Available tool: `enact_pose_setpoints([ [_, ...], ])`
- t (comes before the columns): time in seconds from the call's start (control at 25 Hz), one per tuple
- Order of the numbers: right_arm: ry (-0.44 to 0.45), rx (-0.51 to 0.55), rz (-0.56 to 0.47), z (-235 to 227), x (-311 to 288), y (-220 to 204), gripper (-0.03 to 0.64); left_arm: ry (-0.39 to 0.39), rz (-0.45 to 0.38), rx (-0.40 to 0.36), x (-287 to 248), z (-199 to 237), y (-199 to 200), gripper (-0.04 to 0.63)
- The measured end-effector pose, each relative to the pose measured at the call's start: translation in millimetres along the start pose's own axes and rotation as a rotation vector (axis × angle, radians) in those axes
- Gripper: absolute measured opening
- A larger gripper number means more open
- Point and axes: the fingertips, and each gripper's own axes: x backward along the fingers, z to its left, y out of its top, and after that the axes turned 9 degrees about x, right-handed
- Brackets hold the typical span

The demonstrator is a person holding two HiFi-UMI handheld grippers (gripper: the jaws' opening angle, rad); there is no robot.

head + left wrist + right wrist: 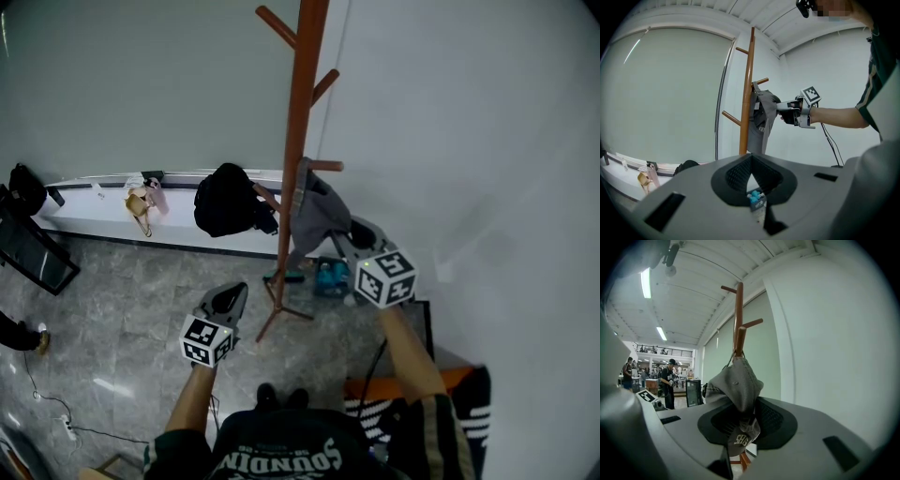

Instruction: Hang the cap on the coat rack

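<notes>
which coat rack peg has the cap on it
The lower right-hand peg in the head view: the grey cap hangs from it; the others are bare.

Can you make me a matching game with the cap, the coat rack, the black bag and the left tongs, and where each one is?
Things:
1 cap
2 coat rack
3 black bag
4 left tongs

Places or states:
A on the white ledge
B stands on the floor
C hangs on a peg
D holding nothing

Pairs: 1-C, 2-B, 3-A, 4-D
</notes>
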Motion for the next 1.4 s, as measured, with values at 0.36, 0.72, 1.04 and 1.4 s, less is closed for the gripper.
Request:
enact_pose_setpoints([
  [0.36,0.009,-0.007,-0.007,6.6,13.8,-6.8,0.097,-0.013,0.009,0.002,2.1,-9.9,-4.3,0.000],
  [0.72,0.001,-0.015,-0.009,12.2,30.4,-16.0,0.110,-0.024,0.015,-0.008,2.5,-21.0,-7.2,0.000],
  [1.04,-0.050,-0.009,-0.033,16.1,55.0,-27.0,0.117,-0.027,0.004,-0.014,3.4,-25.9,-4.7,0.002],
  [1.4,-0.120,0.014,-0.076,42.3,85.4,-67.2,0.116,-0.032,0.003,-0.025,5.1,-32.5,-7.1,0.000],
])
